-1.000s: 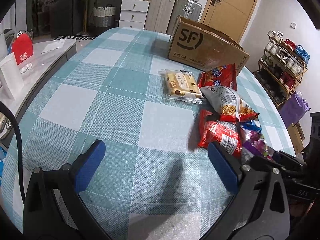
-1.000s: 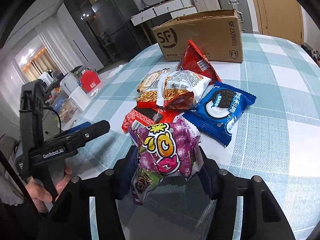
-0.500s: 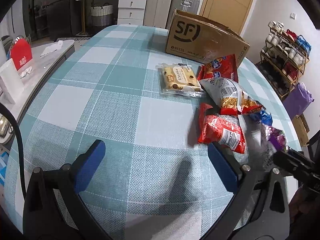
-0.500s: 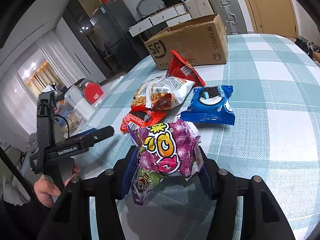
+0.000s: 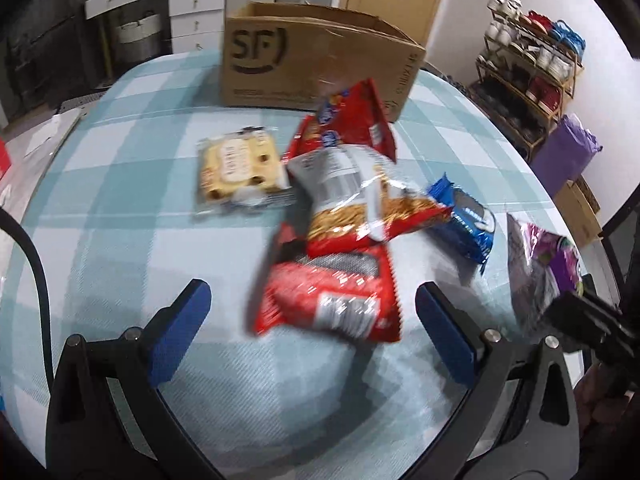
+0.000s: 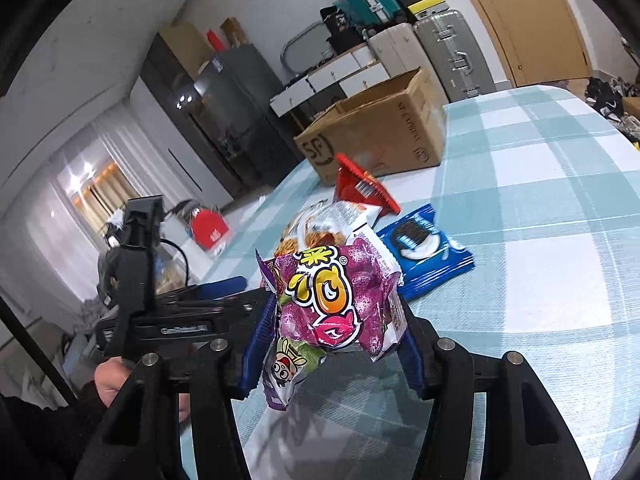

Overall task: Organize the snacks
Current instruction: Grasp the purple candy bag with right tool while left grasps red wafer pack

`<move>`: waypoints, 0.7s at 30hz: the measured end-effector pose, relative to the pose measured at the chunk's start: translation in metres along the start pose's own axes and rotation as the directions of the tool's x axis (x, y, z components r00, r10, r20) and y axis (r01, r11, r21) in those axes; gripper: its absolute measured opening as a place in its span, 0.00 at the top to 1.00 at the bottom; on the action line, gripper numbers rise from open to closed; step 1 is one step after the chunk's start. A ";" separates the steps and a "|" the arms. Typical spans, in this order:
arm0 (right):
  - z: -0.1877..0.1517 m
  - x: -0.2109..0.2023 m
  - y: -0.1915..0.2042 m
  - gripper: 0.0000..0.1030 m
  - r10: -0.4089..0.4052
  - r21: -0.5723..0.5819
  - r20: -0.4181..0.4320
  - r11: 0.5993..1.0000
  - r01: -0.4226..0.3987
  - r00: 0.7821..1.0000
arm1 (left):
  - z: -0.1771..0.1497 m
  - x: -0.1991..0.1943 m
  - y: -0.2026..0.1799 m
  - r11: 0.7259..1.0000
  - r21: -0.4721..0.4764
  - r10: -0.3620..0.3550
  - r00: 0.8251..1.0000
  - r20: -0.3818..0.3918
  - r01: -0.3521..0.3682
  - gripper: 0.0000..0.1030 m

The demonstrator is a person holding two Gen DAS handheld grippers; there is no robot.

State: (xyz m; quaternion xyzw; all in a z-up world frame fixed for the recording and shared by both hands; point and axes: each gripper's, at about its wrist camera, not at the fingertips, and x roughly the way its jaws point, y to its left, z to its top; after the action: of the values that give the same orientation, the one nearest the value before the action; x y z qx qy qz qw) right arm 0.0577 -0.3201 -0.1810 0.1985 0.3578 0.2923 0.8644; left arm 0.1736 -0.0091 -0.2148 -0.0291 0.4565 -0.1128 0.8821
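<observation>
A: Report the state of the right tongs [image 6: 332, 340].

B: Pressed onto the purple snack bag [image 6: 336, 304] from both sides. The blue pads grip its lower half. The bag is upright and held clear above the tabletop [image 6: 540, 240]; its shadow lies on the checked cloth below.

A: And the left tongs [image 5: 312, 332]?

B: Spread wide, holding nothing. They hover over the tabletop with the near end of the red snack bag [image 5: 332, 300] between the two blue pads, not touching either.

A: Location of the remaining snacks?

B: Clustered mid-tabletop. In the left wrist view, a silver-and-red bag of fried sticks [image 5: 360, 200] overlaps the far end of the red snack bag. A second red bag [image 5: 348, 120] lies beyond it, its far end close to the cardboard box [image 5: 312, 56]. A clear pack of pale biscuits [image 5: 240, 164] sits to the left of the pile. A blue cookie pack [image 5: 464, 220] lies to the right, flat on the cloth.

A: Box condition?

B: Open at the top, standing at the far side of the tabletop. Its contents cannot be seen. The left view is motion-blurred, so package print is unreadable.
</observation>
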 end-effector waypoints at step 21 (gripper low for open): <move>0.002 -0.001 -0.014 0.45 0.057 0.068 0.015 0.996 -0.058 0.998 | -0.004 0.005 0.002 0.993 0.026 0.114 0.992 -0.056 -0.113 0.53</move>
State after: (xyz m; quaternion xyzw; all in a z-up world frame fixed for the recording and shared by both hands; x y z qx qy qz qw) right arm 0.0641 -0.3318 -0.1870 0.2401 0.3563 0.3033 0.8505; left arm 0.1737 -0.0085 -0.2214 0.0104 0.4812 -0.0686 0.8739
